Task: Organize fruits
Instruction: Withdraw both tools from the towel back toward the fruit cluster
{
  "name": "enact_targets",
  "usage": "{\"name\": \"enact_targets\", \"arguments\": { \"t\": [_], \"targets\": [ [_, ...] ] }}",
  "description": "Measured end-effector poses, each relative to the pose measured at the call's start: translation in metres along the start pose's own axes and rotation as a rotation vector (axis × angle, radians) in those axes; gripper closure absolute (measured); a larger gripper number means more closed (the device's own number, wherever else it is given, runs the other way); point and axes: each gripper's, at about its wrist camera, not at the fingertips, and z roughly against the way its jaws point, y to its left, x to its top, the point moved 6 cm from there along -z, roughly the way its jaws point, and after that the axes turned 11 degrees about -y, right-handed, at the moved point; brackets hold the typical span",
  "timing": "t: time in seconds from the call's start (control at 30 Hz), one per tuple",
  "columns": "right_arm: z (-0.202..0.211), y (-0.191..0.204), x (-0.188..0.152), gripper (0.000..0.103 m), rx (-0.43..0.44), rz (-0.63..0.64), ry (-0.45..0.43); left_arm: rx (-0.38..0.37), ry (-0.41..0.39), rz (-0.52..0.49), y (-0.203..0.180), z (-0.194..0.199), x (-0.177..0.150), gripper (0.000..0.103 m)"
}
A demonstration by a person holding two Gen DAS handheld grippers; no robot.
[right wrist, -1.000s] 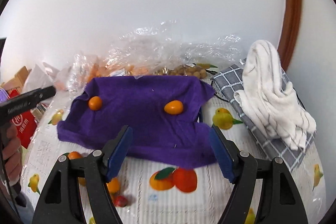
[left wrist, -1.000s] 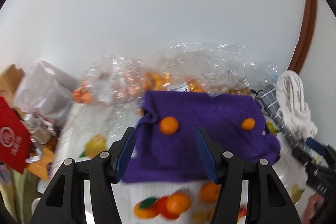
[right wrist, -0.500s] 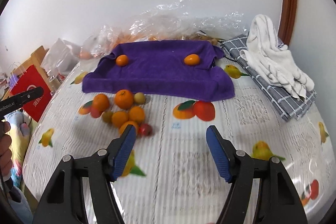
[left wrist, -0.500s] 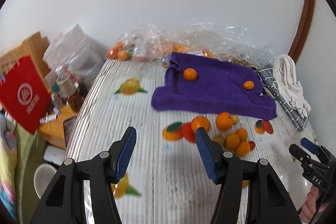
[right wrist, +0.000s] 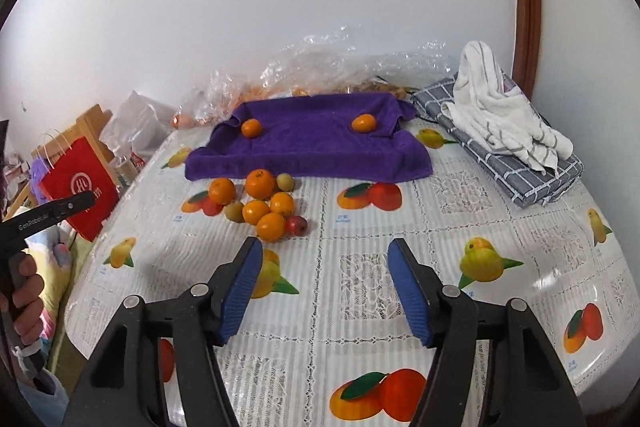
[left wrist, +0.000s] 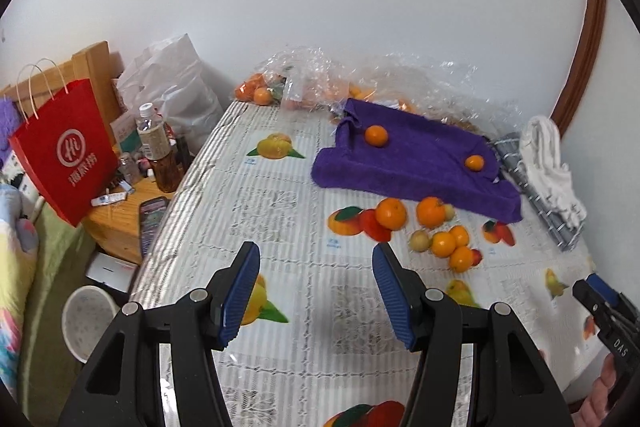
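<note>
Table: round table under a white lace-pattern cloth printed with fruit [right wrist: 460,187], spread below and ahead of both claws.
Towel: purple terry towel [right wrist: 320,143] lying far ahead of both claws, with two small oranges, one left [right wrist: 251,128] and one right [right wrist: 364,123], resting on it well apart.
Fruit pile: loose cluster of oranges and small yellowish and red fruits [right wrist: 262,205] on the cloth just before the towel's near edge; ahead and left of the right claw, ahead and right of the left claw [left wrist: 434,227].
Left claw: black two-finger gripper with blue ribbed pads [left wrist: 316,293], tilted down over bare cloth, jaws partly apart, nothing between them.
Right claw: matching black gripper with blue pads [right wrist: 324,291], tilted down likewise, jaws closing, nothing between them.
Hand: a person's hand [right wrist: 24,291] grips the left claw's handle, at the left edge of the right wrist view.
</note>
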Motion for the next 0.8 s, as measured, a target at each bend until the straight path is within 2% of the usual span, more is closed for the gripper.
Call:
{"name": "enact_targets", "arguments": {
  "t": [0.13, 0.27, 0.37, 0.8],
  "targets": [
    [-0.014, 0.005, -0.008, 0.053, 0.028, 0.007, 0.033, 0.004, 0.002, -0.010, 0.000, 0.000, -0.003, 0.047],
    [-0.027, 0.010, -0.014, 0.055, 0.032, 0.012, 0.059, -0.004, 0.025, -0.016, 0.001, -0.002, -0.008, 0.047],
    [-0.037, 0.014, -0.018, 0.063, 0.038, 0.026, 0.087, -0.017, 0.015, -0.031, 0.003, 0.002, -0.013, 0.047],
    [-0.055, 0.024, -0.013, 0.063, 0.060, 0.066, 0.112, -0.029, 0.051, -0.030, -0.006, -0.008, -0.013, 0.047]
  ]
}}
